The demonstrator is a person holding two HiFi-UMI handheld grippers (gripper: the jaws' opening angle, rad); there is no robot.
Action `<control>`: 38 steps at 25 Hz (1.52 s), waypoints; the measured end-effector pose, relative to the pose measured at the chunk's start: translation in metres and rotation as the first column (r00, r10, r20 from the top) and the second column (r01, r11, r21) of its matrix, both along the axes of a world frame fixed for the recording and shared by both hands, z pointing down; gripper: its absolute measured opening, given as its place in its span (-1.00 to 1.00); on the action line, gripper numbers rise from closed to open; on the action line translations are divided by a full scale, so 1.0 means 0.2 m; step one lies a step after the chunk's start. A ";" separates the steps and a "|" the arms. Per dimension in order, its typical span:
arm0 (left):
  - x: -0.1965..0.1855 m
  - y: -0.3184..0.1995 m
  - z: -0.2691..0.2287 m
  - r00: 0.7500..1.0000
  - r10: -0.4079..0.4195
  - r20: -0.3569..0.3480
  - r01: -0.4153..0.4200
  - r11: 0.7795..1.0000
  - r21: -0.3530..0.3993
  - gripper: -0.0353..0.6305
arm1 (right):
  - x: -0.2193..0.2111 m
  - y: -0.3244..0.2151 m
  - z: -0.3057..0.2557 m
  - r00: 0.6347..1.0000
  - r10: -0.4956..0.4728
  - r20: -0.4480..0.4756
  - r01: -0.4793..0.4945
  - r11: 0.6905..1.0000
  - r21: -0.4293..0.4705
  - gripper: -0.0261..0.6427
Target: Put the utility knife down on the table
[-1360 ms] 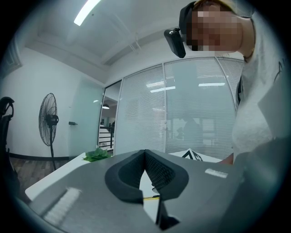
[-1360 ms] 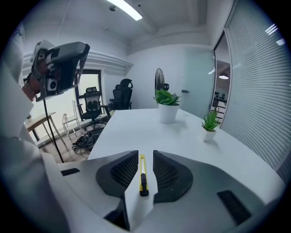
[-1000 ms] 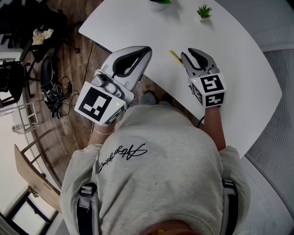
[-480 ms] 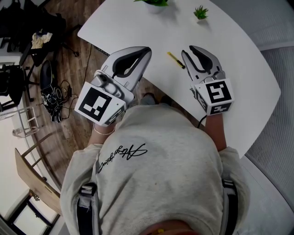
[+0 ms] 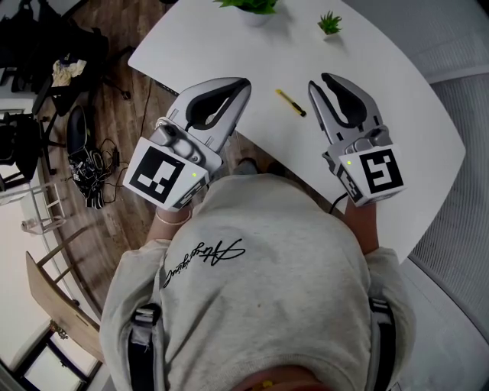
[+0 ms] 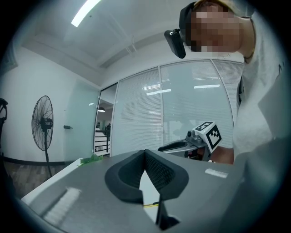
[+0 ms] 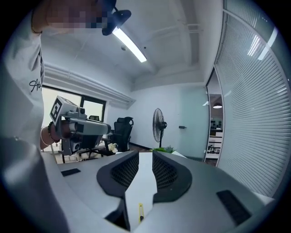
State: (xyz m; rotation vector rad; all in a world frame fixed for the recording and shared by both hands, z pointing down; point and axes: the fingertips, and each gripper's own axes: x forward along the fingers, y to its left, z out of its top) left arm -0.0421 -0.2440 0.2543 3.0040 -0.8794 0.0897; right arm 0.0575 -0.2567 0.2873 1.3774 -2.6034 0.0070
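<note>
**A white table with the knife lying on it**

A big white table (image 5: 229,46) with a round edge stands on a brown wood floor (image 5: 134,107). Two green plants sit at its far side, a bigger plant (image 5: 248,4) and a small plant (image 5: 329,22).

The utility knife (image 5: 291,102) is thin and yellow. It lies flat on the table, not far from the near edge. Nothing touches it. It lies between the two grippers, a bit closer to the right one.

The left gripper (image 5: 243,82) is held out level, to the left of the knife. Its tips reach over the edge of the table and the rest of it hangs over the floor. Its jaws are closed, with the tips touching, and there is nothing in them.

The right gripper (image 5: 321,82) is up in the air over the table, just to the right of the knife and not touching it. Its jaws are apart and are closing. There is nothing between them. The right gripper view looks through the gap and shows the white table and the yellow knife down below.

The person wears a grey sweater (image 5: 252,282). Black cables (image 5: 92,164) lie on the floor at the left. A tall fan (image 7: 158,125) stands by the far wall.
</note>
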 end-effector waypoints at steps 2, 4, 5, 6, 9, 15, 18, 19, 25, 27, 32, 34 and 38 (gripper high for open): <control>0.00 0.00 0.00 1.000 0.001 -0.001 -0.001 1.000 0.005 -0.90 | 0.01 0.01 -0.05 1.000 0.001 0.025 -0.001 1.000 0.023 -0.64; 0.00 0.00 -0.01 1.000 0.002 -0.001 -0.002 1.000 0.008 -0.90 | 0.02 0.03 -0.09 0.999 -0.003 0.045 0.001 0.999 0.045 -0.64; 0.00 0.00 -0.01 1.000 0.003 -0.002 -0.003 1.000 0.010 -0.90 | 0.02 0.04 -0.11 0.998 -0.007 0.055 0.004 0.998 0.057 -0.65; 0.00 0.00 -0.01 1.000 0.004 -0.002 -0.004 1.000 0.012 -0.90 | 0.03 0.05 -0.13 0.998 -0.012 0.065 0.008 0.998 0.066 -0.66; 0.01 0.00 -0.02 1.000 0.008 -0.003 -0.008 1.000 0.017 -0.90 | 0.04 0.06 -0.17 0.995 -0.021 0.102 0.013 0.997 0.082 -0.66; 0.02 0.01 -0.02 1.000 0.016 -0.001 -0.016 1.000 0.022 -0.90 | 0.05 0.08 -0.21 0.992 -0.025 0.126 0.012 0.995 0.103 -0.72; 0.02 0.01 -0.03 1.000 0.017 0.000 -0.017 1.000 0.025 -0.90 | 0.06 0.09 -0.22 0.991 -0.026 0.131 0.012 0.994 0.112 -0.76; 0.02 0.01 -0.03 1.000 0.017 0.000 -0.017 1.000 0.026 -0.90 | 0.06 0.09 -0.22 0.991 -0.027 0.135 0.011 0.993 0.115 -0.77; 0.03 0.01 -0.04 1.000 0.021 -0.006 -0.021 0.999 0.027 -0.90 | 0.07 0.09 -0.24 0.987 -0.024 0.157 0.005 0.993 0.120 -0.83; 0.03 0.01 -0.04 1.000 0.025 -0.006 -0.025 0.999 0.027 -0.90 | 0.07 0.10 -0.23 0.987 -0.021 0.157 0.002 0.993 0.120 -0.88; 0.03 0.01 -0.04 1.000 0.028 -0.009 -0.027 0.999 0.029 -0.90 | 0.07 0.11 -0.25 0.983 -0.025 0.182 0.001 0.992 0.130 -0.91; 0.03 0.02 -0.04 0.999 0.031 -0.011 -0.031 0.999 0.029 -0.90 | 0.08 0.12 -0.26 0.981 -0.023 0.191 -0.003 0.991 0.133 -0.91; 0.04 0.02 -0.05 0.999 0.040 -0.014 -0.040 0.999 0.028 -0.90 | 0.08 0.12 -0.27 0.984 -0.010 0.178 -0.014 0.991 0.136 -0.91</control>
